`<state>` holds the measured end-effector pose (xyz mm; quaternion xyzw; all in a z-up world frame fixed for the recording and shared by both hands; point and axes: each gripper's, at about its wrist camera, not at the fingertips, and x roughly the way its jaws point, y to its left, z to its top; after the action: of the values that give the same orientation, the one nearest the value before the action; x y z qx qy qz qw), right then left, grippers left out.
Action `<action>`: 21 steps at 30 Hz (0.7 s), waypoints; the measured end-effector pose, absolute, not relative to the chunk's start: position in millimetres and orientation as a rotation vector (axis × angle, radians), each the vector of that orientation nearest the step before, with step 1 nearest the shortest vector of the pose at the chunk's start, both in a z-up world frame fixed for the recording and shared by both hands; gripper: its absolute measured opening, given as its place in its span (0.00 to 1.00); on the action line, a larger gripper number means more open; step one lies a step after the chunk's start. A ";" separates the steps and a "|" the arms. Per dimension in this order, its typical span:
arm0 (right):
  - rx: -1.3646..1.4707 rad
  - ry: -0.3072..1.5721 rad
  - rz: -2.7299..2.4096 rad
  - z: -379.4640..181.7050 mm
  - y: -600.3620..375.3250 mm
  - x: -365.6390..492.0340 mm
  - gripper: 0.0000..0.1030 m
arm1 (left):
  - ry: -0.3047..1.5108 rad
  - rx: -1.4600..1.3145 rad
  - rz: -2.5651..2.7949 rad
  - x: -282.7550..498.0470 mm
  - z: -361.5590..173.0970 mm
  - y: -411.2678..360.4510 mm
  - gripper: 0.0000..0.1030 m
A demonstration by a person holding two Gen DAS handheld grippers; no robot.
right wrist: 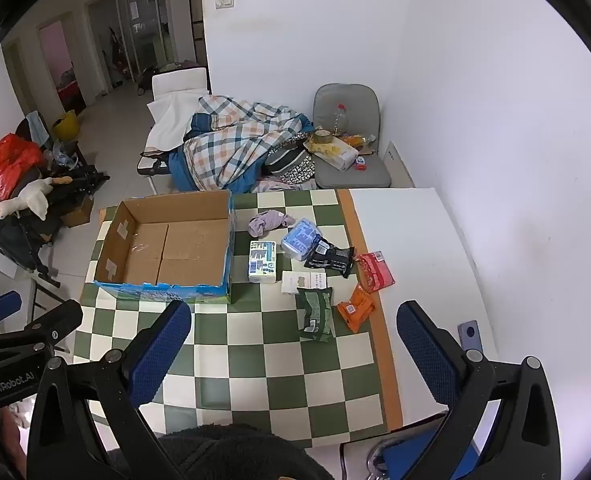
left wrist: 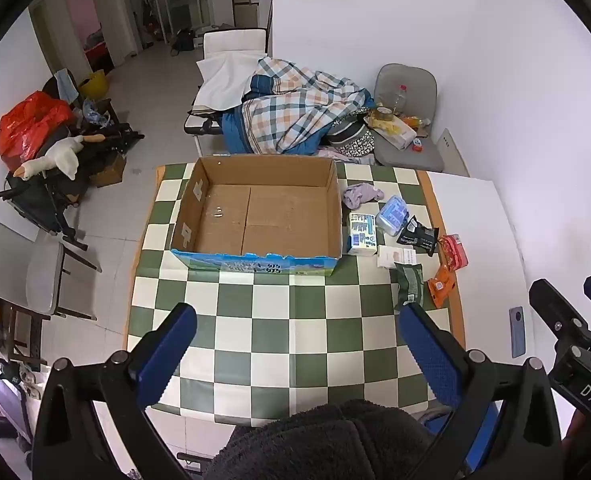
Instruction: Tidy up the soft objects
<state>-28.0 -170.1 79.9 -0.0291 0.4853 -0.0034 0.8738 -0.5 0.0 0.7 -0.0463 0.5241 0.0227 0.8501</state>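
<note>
At frame centre on the bench [left wrist: 255,320] stands the box [left wrist: 255,216], long axis left-right; packets [right wrist: 315,312] lie right. Both grippers [left wrist: 295,344] [right wrist: 293,340] have jaws open, empty. Only the right view shows the phone [right wrist: 470,336] clearly.

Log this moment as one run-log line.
phase: start | left gripper: open, holding nothing | right gripper: open, holding nothing | cardboard box: holds no soft items | soft items: on table right of box

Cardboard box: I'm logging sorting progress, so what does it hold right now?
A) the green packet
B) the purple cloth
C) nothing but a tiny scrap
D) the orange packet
C: the cardboard box shows a bare bottom, while the purple cloth, green packet and orange packet lie on the checkered table beside it.
</note>
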 end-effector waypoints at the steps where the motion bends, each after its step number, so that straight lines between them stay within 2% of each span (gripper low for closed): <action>1: -0.061 1.012 -0.006 79.8 -170.0 -28.5 1.00 | 1.115 -0.100 0.048 0.0 0.3 0.1 1.00; 21: -0.079 1.010 -0.023 79.8 -169.6 -27.3 1.00 | 1.100 -0.087 0.054 0.9 1.3 -2.6 1.00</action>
<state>-27.3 -169.6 79.8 -0.0380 0.4836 -0.0112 0.8744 0.9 -2.6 1.3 -0.0411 0.5223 0.0254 0.8514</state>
